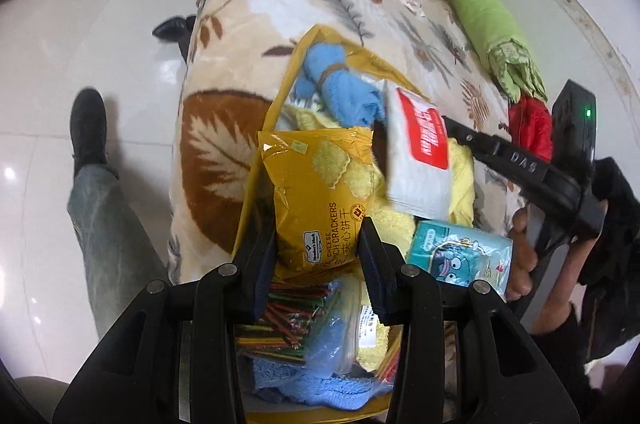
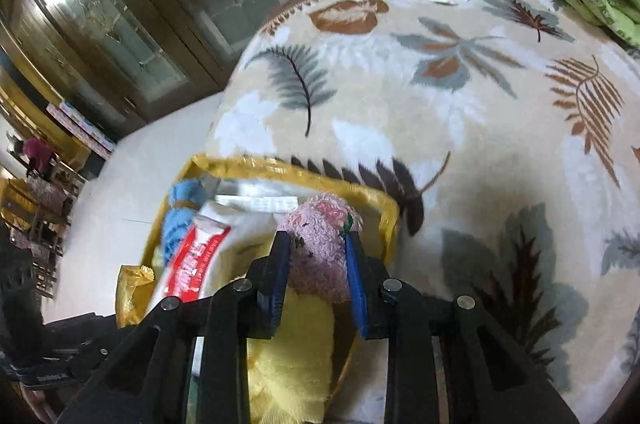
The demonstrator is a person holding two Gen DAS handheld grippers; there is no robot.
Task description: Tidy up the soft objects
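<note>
Pink plush toy [image 2: 320, 248] between right jaws

Left gripper [image 1: 320, 256]: matte black linkage arms with triangular cut-outs and round silver pivot pins; flat black fingers faced with dark blue pads.

Right gripper [image 2: 316, 264]: same black frame and silver pins; brighter blue ribbed pads [image 2: 357, 288] on the fingers. From the left wrist view its black body carries raised lettering (reads roughly "DAS") and a box with a green indicator light [image 1: 588, 112].

Person: faded grey-blue jeans [image 1: 104, 220], black shoes [image 1: 88, 128], black fuzzy sleeve [image 1: 616, 208] at the right hand.
</note>
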